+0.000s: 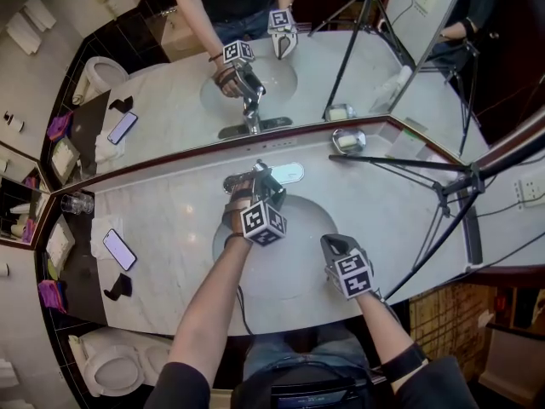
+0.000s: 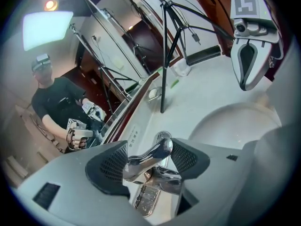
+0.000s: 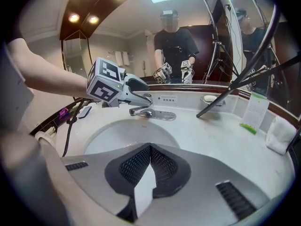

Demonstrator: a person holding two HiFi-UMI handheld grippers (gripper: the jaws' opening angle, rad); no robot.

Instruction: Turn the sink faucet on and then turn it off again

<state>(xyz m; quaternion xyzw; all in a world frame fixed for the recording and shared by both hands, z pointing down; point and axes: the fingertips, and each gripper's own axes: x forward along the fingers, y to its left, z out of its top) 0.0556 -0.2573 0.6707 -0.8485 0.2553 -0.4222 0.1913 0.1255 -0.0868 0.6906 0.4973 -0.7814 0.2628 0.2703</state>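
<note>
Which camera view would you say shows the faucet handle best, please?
The left gripper view: the faucet handle sits close-up between the left gripper's pads. In the head view that gripper mostly covers it; the right gripper view shows it small and partly hidden.

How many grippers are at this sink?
2: the left gripper clamps the faucet handle; the right gripper, shut and empty, hovers over the right sink rim. Mirror images excluded.

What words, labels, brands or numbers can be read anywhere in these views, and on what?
Sign behind the faucet: printed characters, too small to read.
White card with green print: too blurred to read.
Marker cubes: square patterns only, no words.
No text reads clearly.
</note>
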